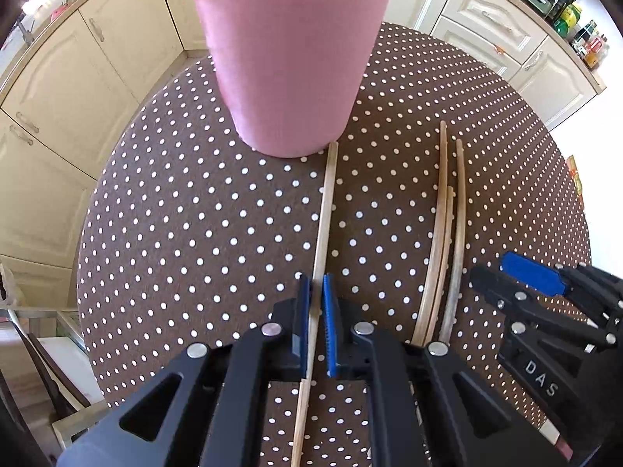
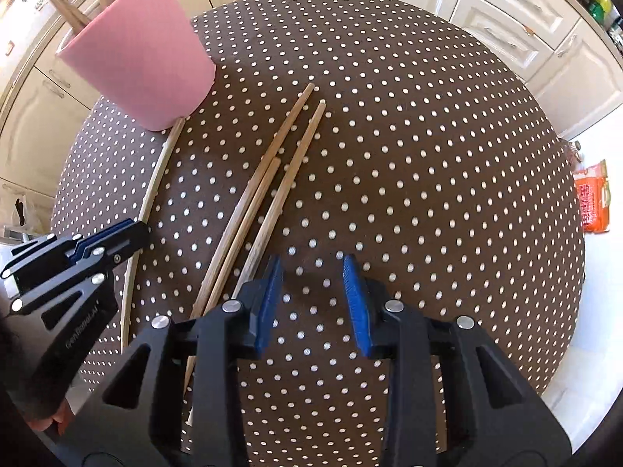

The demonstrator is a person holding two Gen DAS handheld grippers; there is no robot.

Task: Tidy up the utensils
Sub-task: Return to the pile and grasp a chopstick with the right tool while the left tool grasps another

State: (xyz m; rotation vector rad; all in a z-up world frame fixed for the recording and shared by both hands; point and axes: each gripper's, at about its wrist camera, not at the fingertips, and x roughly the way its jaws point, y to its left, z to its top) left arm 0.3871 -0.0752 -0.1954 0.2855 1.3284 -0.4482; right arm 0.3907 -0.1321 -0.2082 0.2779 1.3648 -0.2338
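A pink cup (image 1: pixel 290 62) holding several wooden chopsticks stands at the back of the round dotted table (image 1: pixel 194 214). One pale chopstick (image 1: pixel 327 202) lies from the cup's base toward me, and my left gripper (image 1: pixel 316 284) is shut on it near its lower half. Three more chopsticks (image 1: pixel 442 194) lie side by side to the right. In the right wrist view my right gripper (image 2: pixel 311 262) stands open over bare cloth with nothing between its fingers. Those three chopsticks (image 2: pixel 272 155) pass just left of its left finger. The cup (image 2: pixel 144 58) and the left gripper (image 2: pixel 140 233) show at the left.
Cream kitchen cabinets (image 1: pixel 70 89) surround the table. Bottles and a stove (image 1: pixel 568 11) sit on the counter at the back right. An orange packet (image 2: pixel 593 202) lies on the white floor beyond the table's right edge (image 2: pixel 576 210). Chair parts (image 1: pixel 46 381) show at the lower left.
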